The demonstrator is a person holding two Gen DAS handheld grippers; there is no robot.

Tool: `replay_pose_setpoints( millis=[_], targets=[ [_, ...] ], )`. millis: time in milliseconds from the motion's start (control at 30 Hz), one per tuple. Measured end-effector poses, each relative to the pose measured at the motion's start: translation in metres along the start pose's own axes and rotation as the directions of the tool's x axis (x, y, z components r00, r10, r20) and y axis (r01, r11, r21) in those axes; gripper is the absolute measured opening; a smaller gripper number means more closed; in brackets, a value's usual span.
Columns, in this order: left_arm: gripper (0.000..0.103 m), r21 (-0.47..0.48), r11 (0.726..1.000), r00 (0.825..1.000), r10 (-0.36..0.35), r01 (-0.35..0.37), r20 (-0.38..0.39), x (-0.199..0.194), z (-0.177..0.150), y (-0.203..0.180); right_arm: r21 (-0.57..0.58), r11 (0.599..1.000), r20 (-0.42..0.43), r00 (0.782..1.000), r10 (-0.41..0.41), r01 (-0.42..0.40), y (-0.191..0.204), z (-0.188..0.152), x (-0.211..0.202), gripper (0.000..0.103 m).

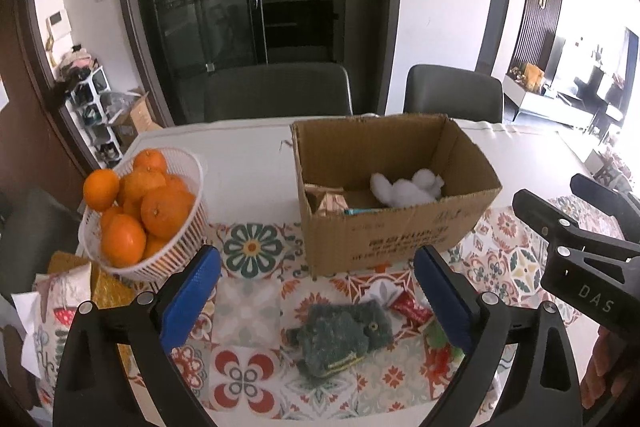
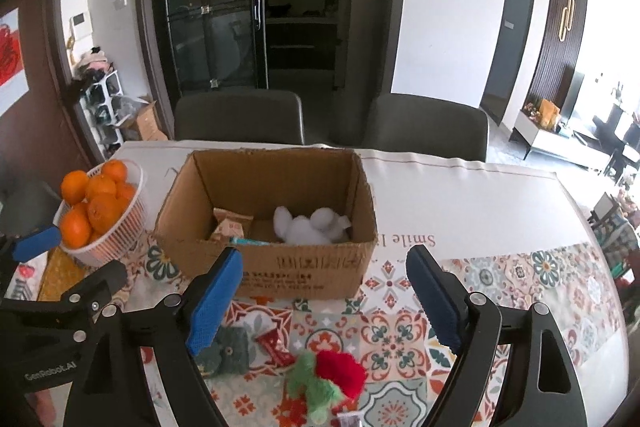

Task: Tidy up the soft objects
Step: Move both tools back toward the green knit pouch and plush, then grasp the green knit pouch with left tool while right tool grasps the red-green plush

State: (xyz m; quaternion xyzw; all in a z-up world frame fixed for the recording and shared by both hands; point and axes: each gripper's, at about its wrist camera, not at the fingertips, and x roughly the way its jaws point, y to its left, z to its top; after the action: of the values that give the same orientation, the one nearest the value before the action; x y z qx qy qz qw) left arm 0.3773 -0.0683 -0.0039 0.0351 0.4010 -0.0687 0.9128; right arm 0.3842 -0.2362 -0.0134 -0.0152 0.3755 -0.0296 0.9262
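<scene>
One white plush toy [image 2: 310,229] already lay in the cardboard box [image 2: 280,267]; the grey-green knitted toy [image 1: 340,335] and the red-and-green plush [image 2: 332,379] remained on the desk [image 2: 460,195]. You held both the left claw [image 1: 320,291] and right claw [image 2: 320,295] wide and empty, each poised above its toy, which lay between and just below the fingers.

Your two wrist cameras look forward and down across the same table.

Your left view sits leftward, close over the tablecloth [image 1: 256,311]; your right view sits rightward. Both share the cardboard box [image 1: 384,239] [image 2: 280,267], orange basket [image 1: 176,255] [image 2: 116,239] and chairs [image 2: 240,119] beyond.
</scene>
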Motion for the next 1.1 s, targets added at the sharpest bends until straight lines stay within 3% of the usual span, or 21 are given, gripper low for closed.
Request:
replay_pose_setpoints(
  millis=[467,767,933,1100],
  targets=[
    [0.099,-0.034,0.999,0.998,-0.018,0.016,-0.059,0.011,-0.020,0.004,-0.006,1.000,-0.038,0.999,0.020,-0.020,0.005,-0.017,0.008,0.085],
    [0.099,-0.030,0.999,0.993,-0.018,0.015,-0.116,0.029,-0.033,0.001,0.027,0.998,-0.138,0.989,0.052,-0.049,0.003,-0.036,0.034,0.085],
    [0.099,-0.012,1.000,0.981,-0.019,0.017,-0.194,0.051,-0.043,-0.001,0.093,0.993,-0.308,0.947,0.092,-0.066,-0.005,-0.050,0.069,0.085],
    [0.099,-0.016,0.999,0.956,-0.033,0.029,-0.293,0.077,-0.056,-0.002,0.152,0.987,-0.423,0.899,0.114,-0.053,-0.011,-0.071,0.097,0.085]
  ],
)
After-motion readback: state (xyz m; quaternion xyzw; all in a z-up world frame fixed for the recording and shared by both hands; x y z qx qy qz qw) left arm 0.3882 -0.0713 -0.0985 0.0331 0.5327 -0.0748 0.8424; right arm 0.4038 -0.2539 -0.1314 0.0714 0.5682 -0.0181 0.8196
